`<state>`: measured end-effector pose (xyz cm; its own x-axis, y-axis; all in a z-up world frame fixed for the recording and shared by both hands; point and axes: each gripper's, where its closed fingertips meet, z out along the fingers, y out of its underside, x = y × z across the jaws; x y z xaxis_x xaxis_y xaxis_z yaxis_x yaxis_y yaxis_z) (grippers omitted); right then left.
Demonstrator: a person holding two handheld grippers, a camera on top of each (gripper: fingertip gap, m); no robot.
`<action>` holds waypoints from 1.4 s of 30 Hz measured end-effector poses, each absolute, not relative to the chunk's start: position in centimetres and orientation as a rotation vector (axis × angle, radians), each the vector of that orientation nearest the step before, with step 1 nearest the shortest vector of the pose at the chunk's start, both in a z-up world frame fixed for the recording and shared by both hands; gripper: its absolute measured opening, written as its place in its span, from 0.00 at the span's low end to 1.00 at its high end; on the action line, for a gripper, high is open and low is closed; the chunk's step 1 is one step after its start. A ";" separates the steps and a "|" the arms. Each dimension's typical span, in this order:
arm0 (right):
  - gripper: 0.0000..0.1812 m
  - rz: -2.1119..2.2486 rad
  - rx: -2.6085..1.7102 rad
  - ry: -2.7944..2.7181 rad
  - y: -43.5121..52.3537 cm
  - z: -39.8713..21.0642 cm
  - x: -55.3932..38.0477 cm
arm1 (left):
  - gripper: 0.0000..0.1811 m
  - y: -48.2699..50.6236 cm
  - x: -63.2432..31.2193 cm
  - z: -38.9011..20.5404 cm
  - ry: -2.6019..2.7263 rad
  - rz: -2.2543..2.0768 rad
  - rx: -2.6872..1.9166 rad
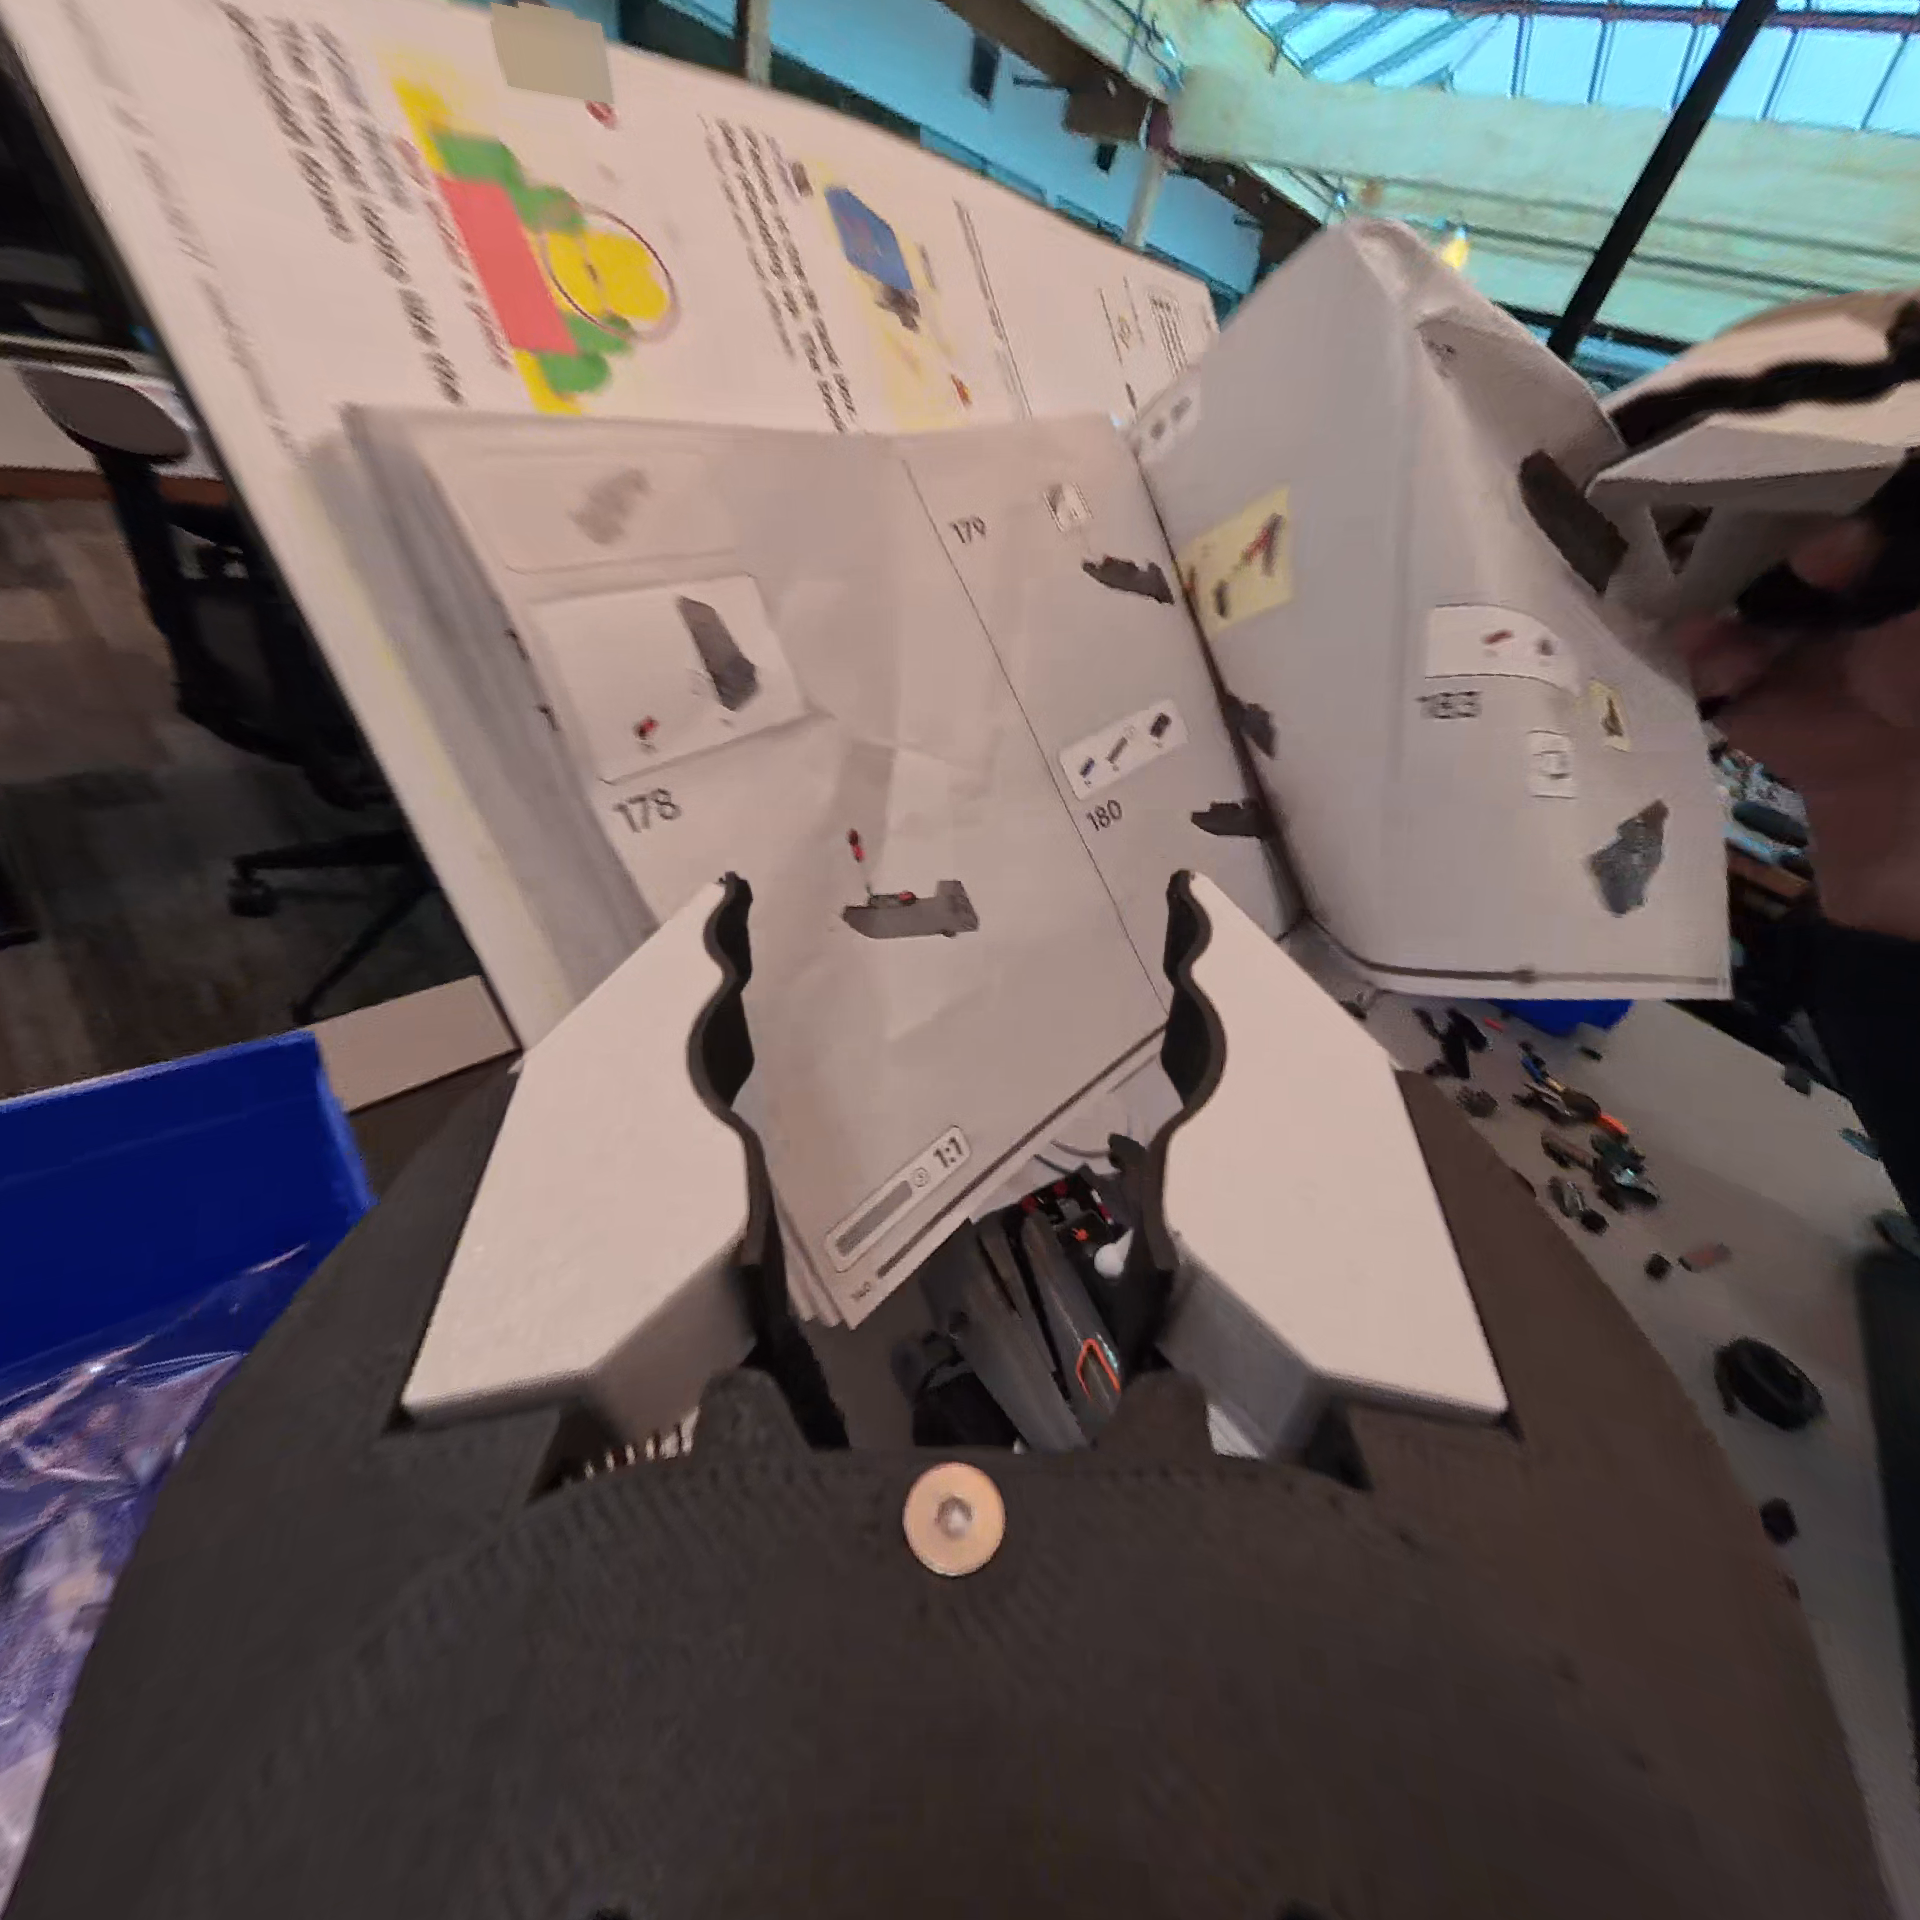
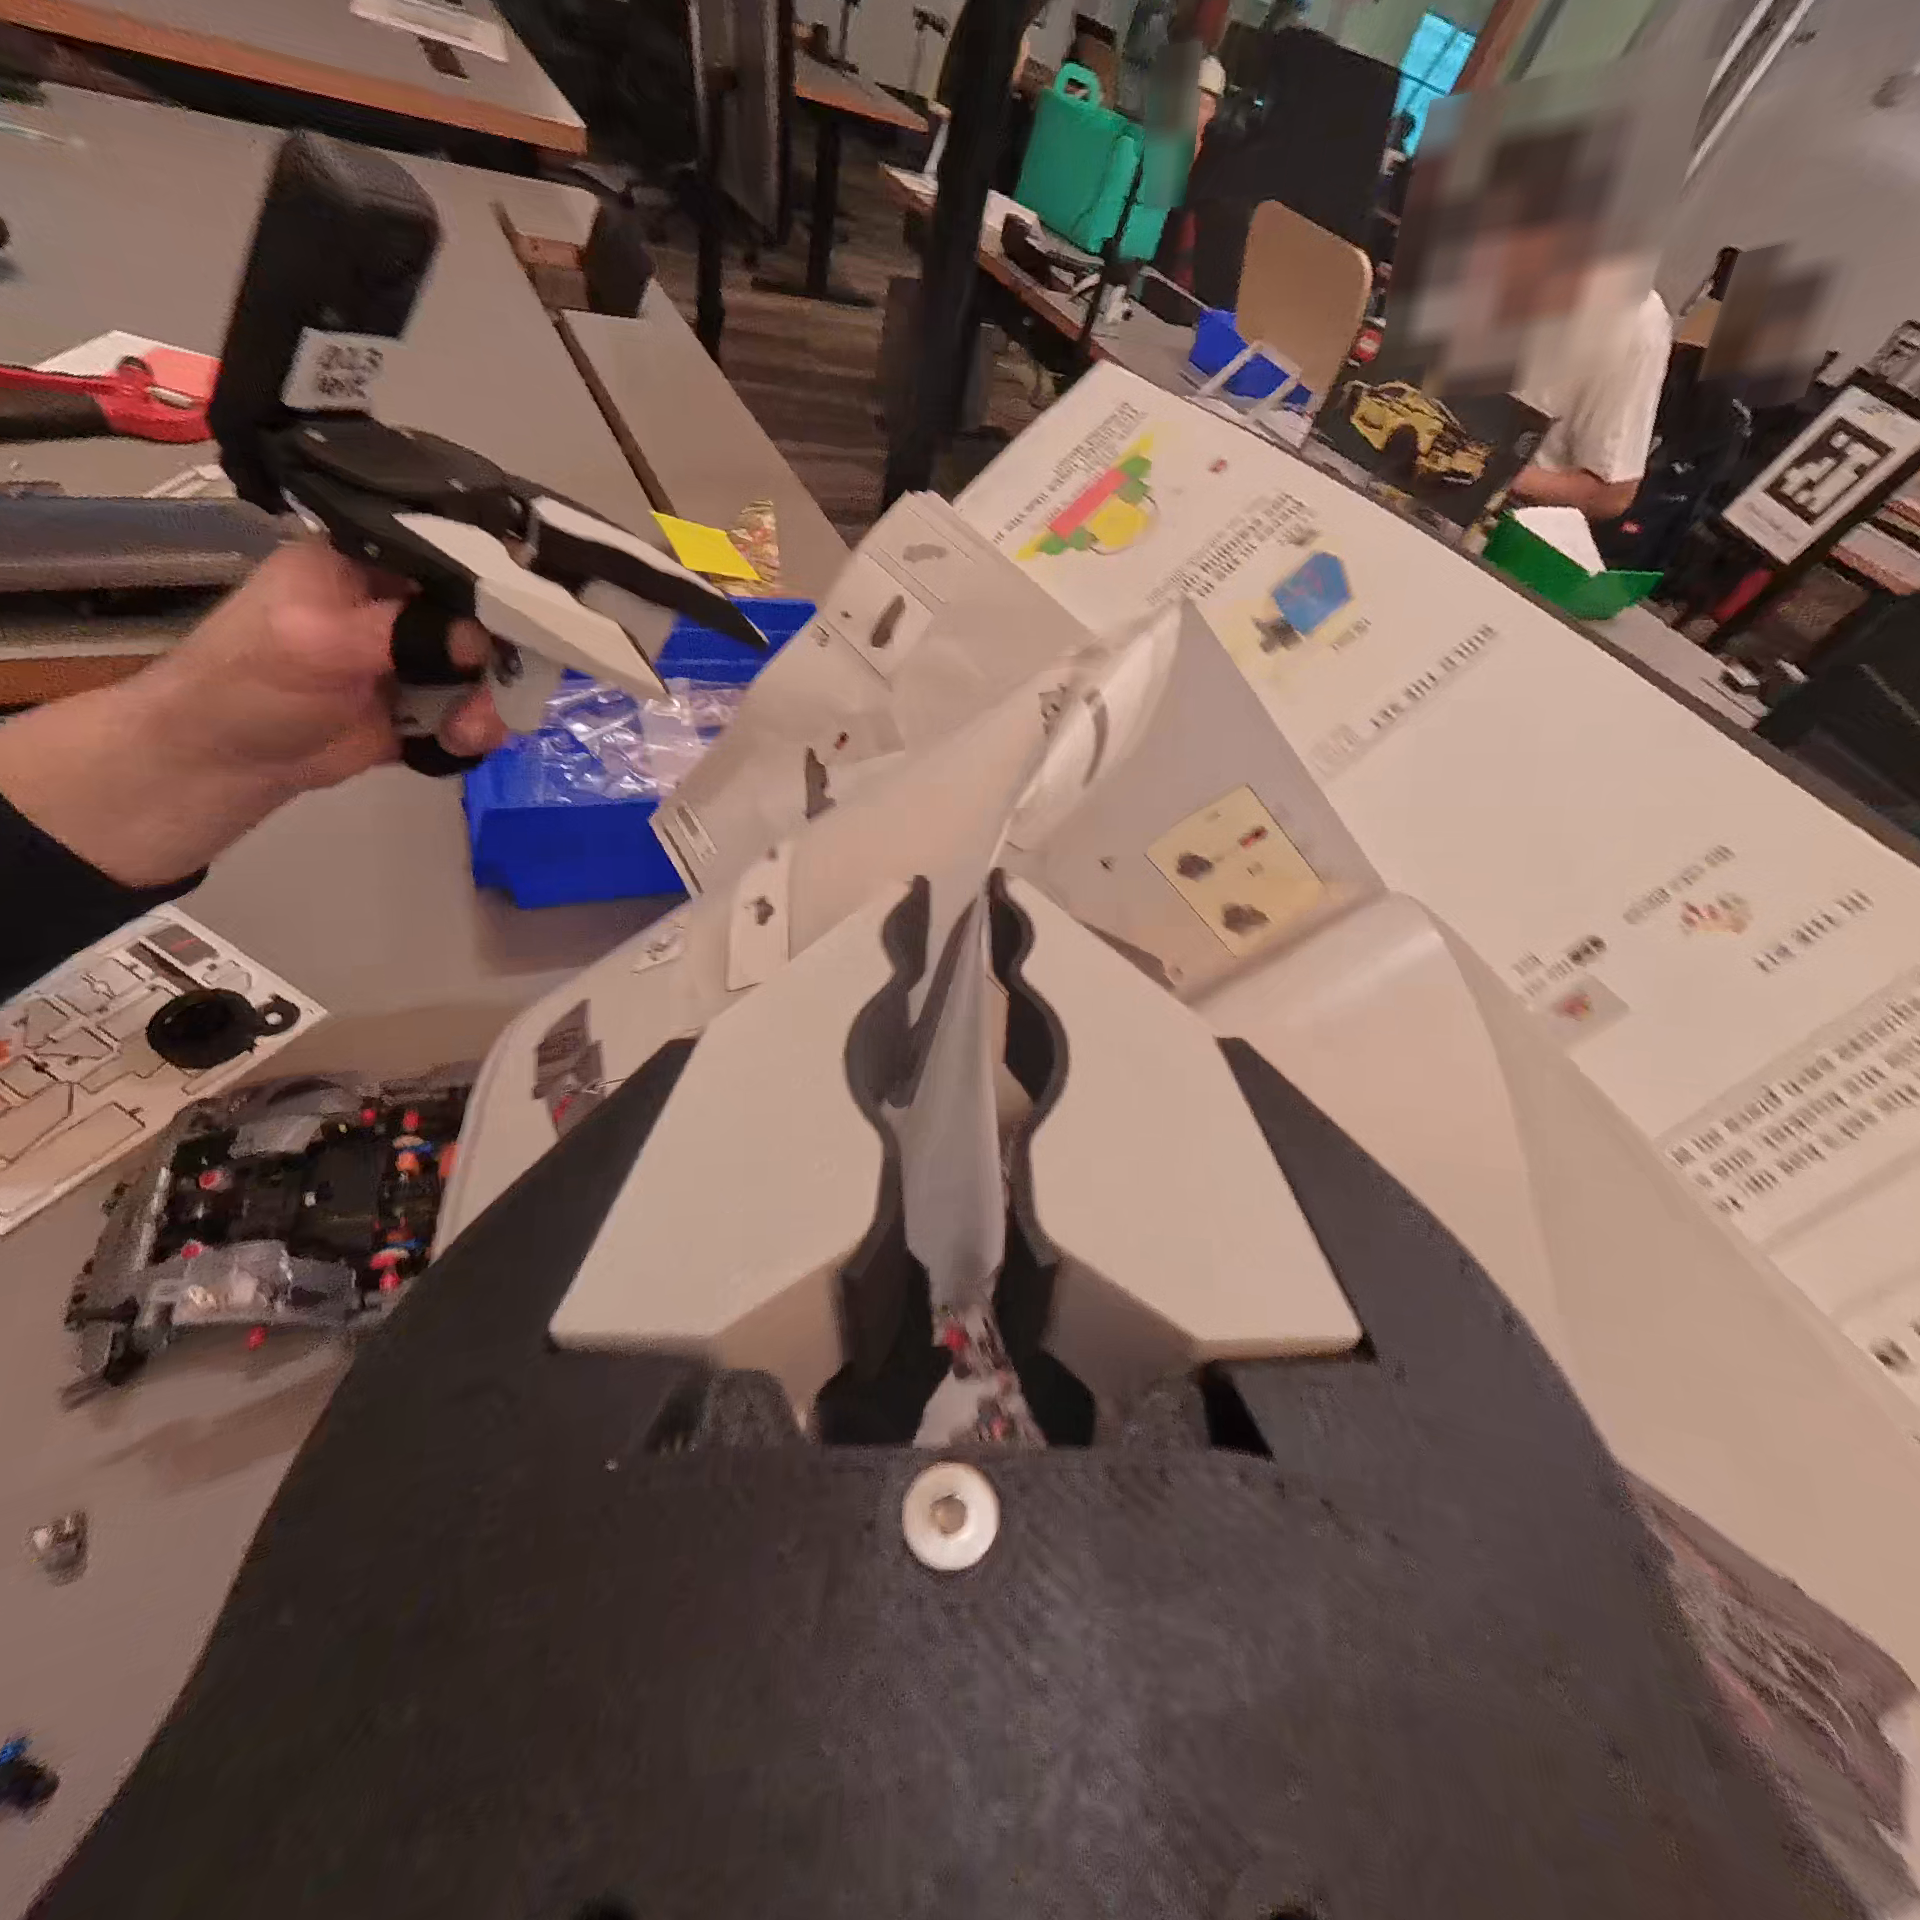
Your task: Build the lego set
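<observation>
Grey paper pages of the open instruction booklet [image 2: 1174,790] are pinched between the pressed-together fingers of the right gripper [image 2: 954,896], lifted off the book. Beside it the left gripper [image 1: 956,894] hangs over the booklet with its fingers spread, gripping nothing. Near the tabletop's [image 2: 343,904] left edge sits the part-built lego model [image 2: 270,1216], in front of the blue bin [image 2: 582,831].

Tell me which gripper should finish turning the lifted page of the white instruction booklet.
Right. The right gripper is already shut on the lifted page of the white instruction booklet. The left gripper is open, hovering over the open pages and gripping nothing.
</observation>
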<state>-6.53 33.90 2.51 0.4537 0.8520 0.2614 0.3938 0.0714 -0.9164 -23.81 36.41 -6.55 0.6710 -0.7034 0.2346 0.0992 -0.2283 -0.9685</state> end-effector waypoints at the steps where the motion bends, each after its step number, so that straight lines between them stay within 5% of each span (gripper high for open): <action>1: 0.08 0.510 -1.516 -1.147 33.6 2.7 -7.6 | 0.43 36.4 -23.3 -6.8 0.516 -0.814 -1.650; 7: 0.32 0.748 -1.445 -1.300 29.7 2.5 -12.1 | 0.43 35.5 -21.5 -7.0 0.568 -0.964 -1.639; 14: 0.27 0.497 -1.467 -1.029 34.4 3.6 -3.7 | 0.43 35.4 -21.1 -8.1 0.590 -1.060 -1.668; 19: 0.47 0.271 -1.686 -0.867 39.2 -1.4 4.6 | 0.46 35.1 -21.4 -7.4 0.559 -1.192 -1.609; 23: 0.51 0.229 -1.767 -0.812 41.0 -4.9 7.7 | 0.47 35.5 -22.3 -7.1 0.512 -1.214 -1.585; 40: 0.32 -0.048 -1.726 -0.861 43.3 -7.9 9.3 | 0.46 35.8 -23.8 -6.7 0.459 -1.248 -1.551; 42: 0.24 -0.077 -1.696 -0.868 43.1 -7.6 9.3 | 0.46 35.7 -23.8 -6.7 0.466 -1.240 -1.555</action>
